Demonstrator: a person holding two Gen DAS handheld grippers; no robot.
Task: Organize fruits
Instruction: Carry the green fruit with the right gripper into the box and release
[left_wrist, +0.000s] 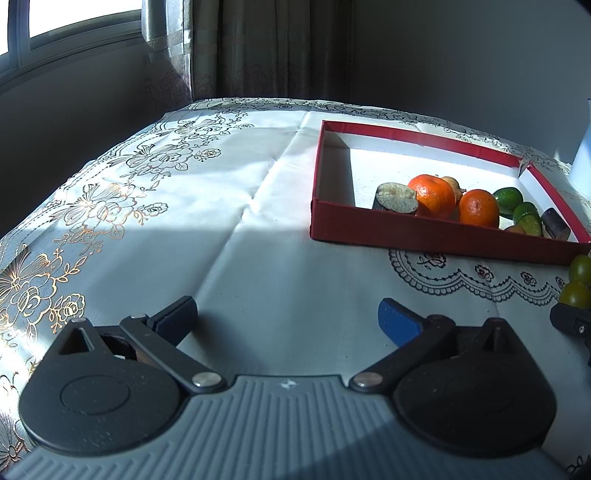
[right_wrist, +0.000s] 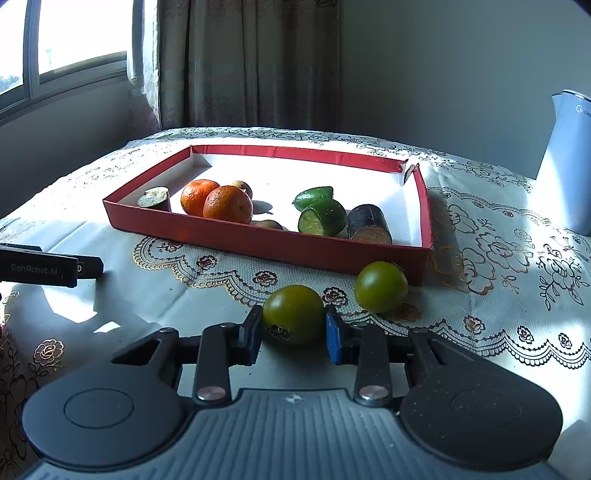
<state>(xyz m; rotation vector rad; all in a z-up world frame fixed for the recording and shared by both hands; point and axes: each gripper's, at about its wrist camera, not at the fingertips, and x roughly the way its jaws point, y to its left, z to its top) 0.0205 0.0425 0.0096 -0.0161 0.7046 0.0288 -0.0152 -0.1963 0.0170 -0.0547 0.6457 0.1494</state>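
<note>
A red tray (right_wrist: 258, 242) with a white floor sits on the table and also shows in the left wrist view (left_wrist: 424, 236). It holds two oranges (right_wrist: 227, 204), green fruit pieces (right_wrist: 321, 218), dark cut pieces (right_wrist: 369, 223) and small brown fruits. Two green tomatoes lie on the cloth in front of the tray. My right gripper (right_wrist: 293, 332) is shut on the nearer green tomato (right_wrist: 293, 314). The other tomato (right_wrist: 380, 286) lies just beyond it, next to the tray wall. My left gripper (left_wrist: 288, 321) is open and empty, left of the tray.
A white kettle (right_wrist: 565, 162) stands at the far right. The table has a floral cloth (left_wrist: 184, 221) and a lace mat (right_wrist: 221, 273). Curtains and a window are behind. The left gripper's body (right_wrist: 48, 266) shows at the left edge of the right wrist view.
</note>
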